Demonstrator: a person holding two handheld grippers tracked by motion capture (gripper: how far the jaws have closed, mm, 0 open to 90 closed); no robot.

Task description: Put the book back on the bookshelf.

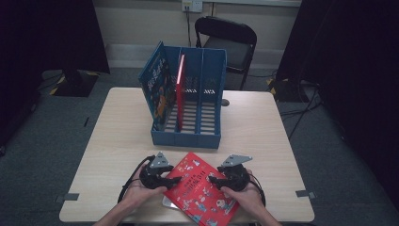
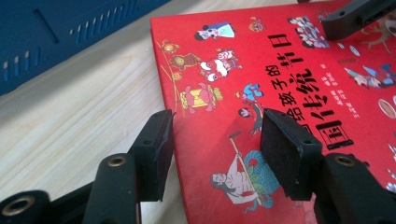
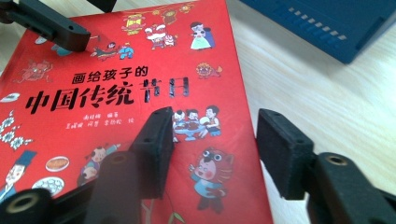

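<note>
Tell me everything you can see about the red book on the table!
The red book is a thin picture book with a glossy cover, black Chinese title characters and many small cartoon figures. It lies flat and closed on the wooden table, turned at an angle, in front of the blue file rack. The left gripper and right gripper each straddle one side edge with open jaws, not clamping it.

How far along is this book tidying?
Two books already stand in the blue rack: a blue book and a red one. In hand: the left tongs and right tongs straddle opposite edges of the flat red book, open. Left: lifting and slotting it.
</note>
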